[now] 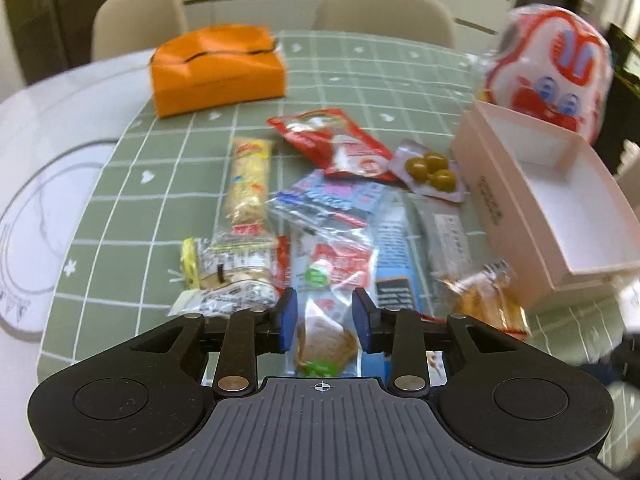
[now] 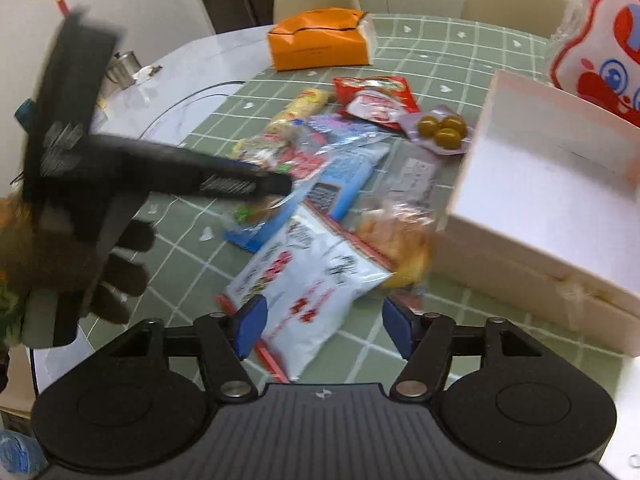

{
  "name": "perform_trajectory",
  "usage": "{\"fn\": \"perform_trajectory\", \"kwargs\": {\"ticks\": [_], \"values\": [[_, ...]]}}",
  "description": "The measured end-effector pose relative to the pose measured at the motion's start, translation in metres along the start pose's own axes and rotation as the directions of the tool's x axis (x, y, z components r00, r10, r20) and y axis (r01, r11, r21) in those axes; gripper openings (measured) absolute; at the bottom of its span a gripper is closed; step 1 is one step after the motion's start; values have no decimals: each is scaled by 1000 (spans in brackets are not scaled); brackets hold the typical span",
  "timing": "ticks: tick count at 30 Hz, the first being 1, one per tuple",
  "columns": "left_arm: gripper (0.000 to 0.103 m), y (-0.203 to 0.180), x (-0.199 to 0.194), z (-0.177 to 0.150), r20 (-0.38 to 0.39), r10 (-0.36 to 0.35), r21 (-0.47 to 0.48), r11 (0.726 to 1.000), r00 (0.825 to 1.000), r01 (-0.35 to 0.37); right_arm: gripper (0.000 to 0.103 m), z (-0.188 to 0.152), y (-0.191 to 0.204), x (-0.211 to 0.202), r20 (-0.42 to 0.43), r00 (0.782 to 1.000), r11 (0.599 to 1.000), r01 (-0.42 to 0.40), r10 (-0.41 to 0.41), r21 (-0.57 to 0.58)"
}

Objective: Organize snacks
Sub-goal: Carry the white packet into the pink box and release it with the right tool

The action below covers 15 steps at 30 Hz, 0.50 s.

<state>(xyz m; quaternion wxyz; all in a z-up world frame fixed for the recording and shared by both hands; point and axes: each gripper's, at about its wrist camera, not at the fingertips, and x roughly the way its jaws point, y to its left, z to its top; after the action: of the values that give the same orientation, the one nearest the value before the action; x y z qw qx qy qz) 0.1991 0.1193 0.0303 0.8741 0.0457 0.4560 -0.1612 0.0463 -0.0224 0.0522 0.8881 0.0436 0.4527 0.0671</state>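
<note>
A heap of snack packets lies on the green checked cloth (image 1: 120,208). My left gripper (image 1: 326,320) is open low over the heap. A clear packet with a brown biscuit (image 1: 324,340) lies between and under its blue pads; no grip shows. The right wrist view shows this left gripper (image 2: 276,188) from the side, held by a gloved hand (image 2: 120,272). My right gripper (image 2: 324,328) stands open above a white bag with red writing (image 2: 304,292). An open pale pink box (image 1: 492,200) (image 2: 500,264) sits empty to the right of the heap.
Also in the heap are a red packet (image 1: 340,144), an olive packet (image 1: 430,170), a long nut bar (image 1: 250,184), a blue packet (image 2: 340,184) and a golden pastry packet (image 2: 400,240). An orange tissue box (image 1: 216,68) stands behind. A large red-and-white bag (image 1: 552,72) rises beyond the box.
</note>
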Motion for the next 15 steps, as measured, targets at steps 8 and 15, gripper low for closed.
{"fn": "perform_trajectory", "kwargs": {"ticks": [8, 15], "values": [[50, 29, 6, -7, 8, -118, -80, 990, 993, 118, 73, -1, 35, 32, 11, 998, 996, 67, -66, -52], [50, 22, -3, -23, -26, -204, -47, 978, 979, 202, 76, -1, 37, 42, -35, 996, 995, 84, -86, -53]]}}
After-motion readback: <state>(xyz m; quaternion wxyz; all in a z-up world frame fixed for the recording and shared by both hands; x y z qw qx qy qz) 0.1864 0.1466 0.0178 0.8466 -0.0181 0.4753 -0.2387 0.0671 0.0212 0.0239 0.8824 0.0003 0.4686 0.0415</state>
